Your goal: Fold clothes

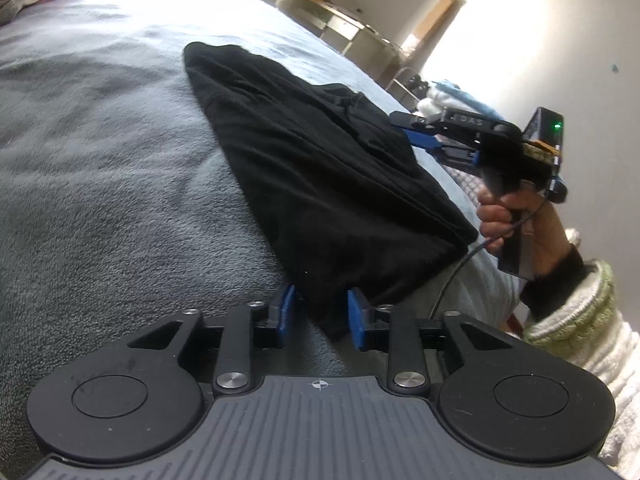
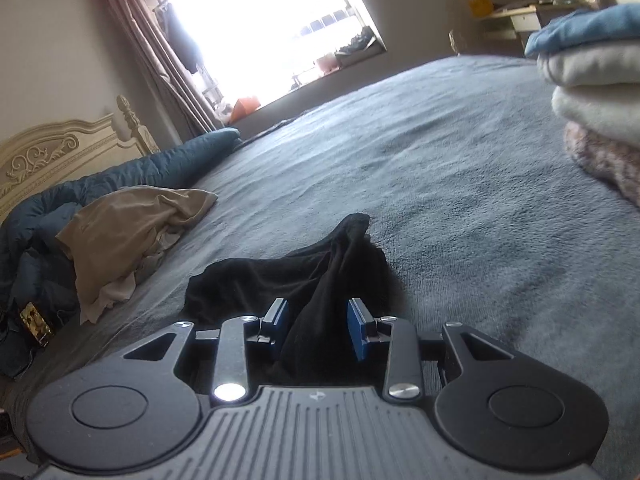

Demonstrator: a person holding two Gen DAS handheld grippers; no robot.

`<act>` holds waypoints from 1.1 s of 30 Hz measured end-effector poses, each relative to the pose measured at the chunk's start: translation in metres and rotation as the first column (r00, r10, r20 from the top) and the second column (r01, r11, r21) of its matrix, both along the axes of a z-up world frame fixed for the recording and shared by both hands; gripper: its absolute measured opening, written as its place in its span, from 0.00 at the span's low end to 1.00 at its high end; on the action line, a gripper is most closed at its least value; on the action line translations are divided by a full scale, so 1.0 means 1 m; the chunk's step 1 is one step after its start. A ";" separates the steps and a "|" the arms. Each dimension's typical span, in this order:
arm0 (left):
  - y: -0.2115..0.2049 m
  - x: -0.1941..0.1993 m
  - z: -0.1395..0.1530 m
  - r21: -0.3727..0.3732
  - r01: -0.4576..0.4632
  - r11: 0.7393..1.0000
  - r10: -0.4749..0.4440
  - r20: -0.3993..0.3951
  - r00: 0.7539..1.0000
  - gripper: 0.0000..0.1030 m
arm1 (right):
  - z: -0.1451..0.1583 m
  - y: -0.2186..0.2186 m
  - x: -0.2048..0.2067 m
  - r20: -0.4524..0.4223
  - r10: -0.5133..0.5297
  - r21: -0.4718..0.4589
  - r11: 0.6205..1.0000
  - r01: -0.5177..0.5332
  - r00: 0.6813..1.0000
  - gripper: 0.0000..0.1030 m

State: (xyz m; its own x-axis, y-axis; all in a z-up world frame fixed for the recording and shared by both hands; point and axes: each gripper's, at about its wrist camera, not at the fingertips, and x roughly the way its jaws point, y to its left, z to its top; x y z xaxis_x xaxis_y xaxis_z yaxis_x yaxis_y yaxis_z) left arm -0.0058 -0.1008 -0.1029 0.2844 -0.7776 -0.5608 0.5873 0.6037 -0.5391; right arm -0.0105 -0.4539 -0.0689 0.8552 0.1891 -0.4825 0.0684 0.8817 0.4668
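Black garment [image 1: 320, 168] is lying on the grey fleece blanket [image 1: 100, 140] covering the bed, roughly folded into a long strip, with one end near each hand-held gripper.

Left hand-held gripper [image 1: 320, 312]: jaws narrow, near corner of the cloth sits between the blue pads [image 1: 357, 316]. Can't confirm both pads are actually pressing; there is a gap on the left side, so I read it as not yet clamped.

Right hand-held gripper [image 2: 316, 326]: about a third open, a bunched ridge of the black cloth runs up between its fingers. Pads look clear of the fabric on both sides, so the cloth is draped through rather than pinched.

Handling, my read:
- Thin knit, light, fully limp. No stiffness; it will sag and bunch wherever unsupported.
- Fleece underneath looks grabby, so dragging will wrinkle it. Lift, don't slide.
- Not fragile, not slippery.
- Best hold: corners or the hem edge, both layers together, one corner per gripper, kept taut between them.

Folded stack [image 2: 600, 80] is at the far right, unfolded beige garment [image 2: 132, 228] to the left.
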 end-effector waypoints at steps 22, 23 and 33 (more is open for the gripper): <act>0.010 0.002 0.003 -0.004 0.032 0.999 -0.033 -0.042 0.999 0.09 | 0.011 -0.061 -0.094 0.048 -0.078 0.187 0.980 0.068 0.996 0.21; 0.011 0.003 0.003 -0.008 0.032 0.999 -0.032 -0.045 0.998 0.09 | 0.011 -0.057 -0.106 0.038 -0.062 0.185 0.981 0.054 0.997 0.21; 0.008 -0.016 0.017 0.067 0.020 0.998 -0.025 0.077 0.997 0.24 | -0.004 -0.011 -0.146 -0.006 0.040 0.020 0.999 -0.039 0.999 0.25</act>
State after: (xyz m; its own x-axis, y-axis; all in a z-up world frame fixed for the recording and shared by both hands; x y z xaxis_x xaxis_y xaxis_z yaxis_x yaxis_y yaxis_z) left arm -0.0217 -0.0928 -0.0860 0.3120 -0.7460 -0.5883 0.6399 0.6227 -0.4503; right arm -0.1560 -0.4650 -0.0731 0.8437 0.2322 -0.4840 0.0369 0.8744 0.4838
